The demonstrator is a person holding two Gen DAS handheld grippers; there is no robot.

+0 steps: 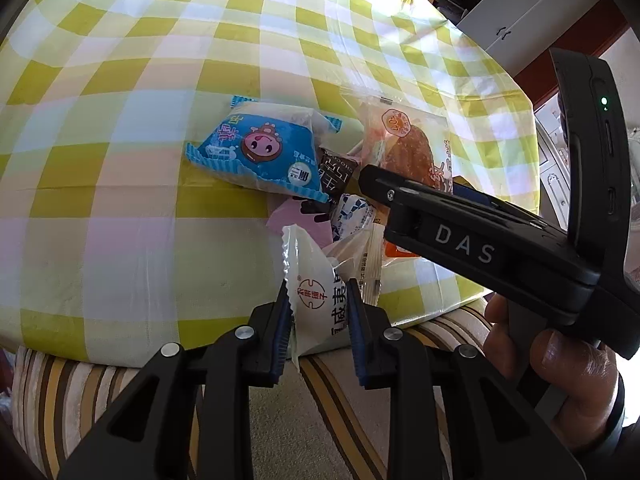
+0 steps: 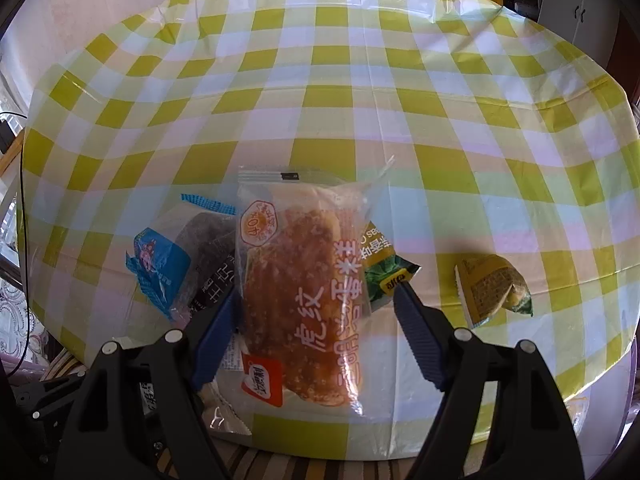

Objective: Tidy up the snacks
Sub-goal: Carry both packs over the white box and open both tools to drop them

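Surface: checked yellow tablecloth (image 2: 332, 92), snacks heaped at its near edge.
Left gripper (image 1: 318, 312): pinched the white packet (image 1: 316, 300).
Right gripper (image 2: 316, 320): spread astride the cake packet (image 2: 304, 296), not pressing.
Risk: closing might snag neighbouring wrappers.

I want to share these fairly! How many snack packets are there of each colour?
Blue packet: 1
Brown packet: 1
Pink packet: 1
Clear cake packet: 1
White packet and white-blue sweet: 2
Green packet and yellow-green packet: 2
Total: 8 that show; the pile may hide more.
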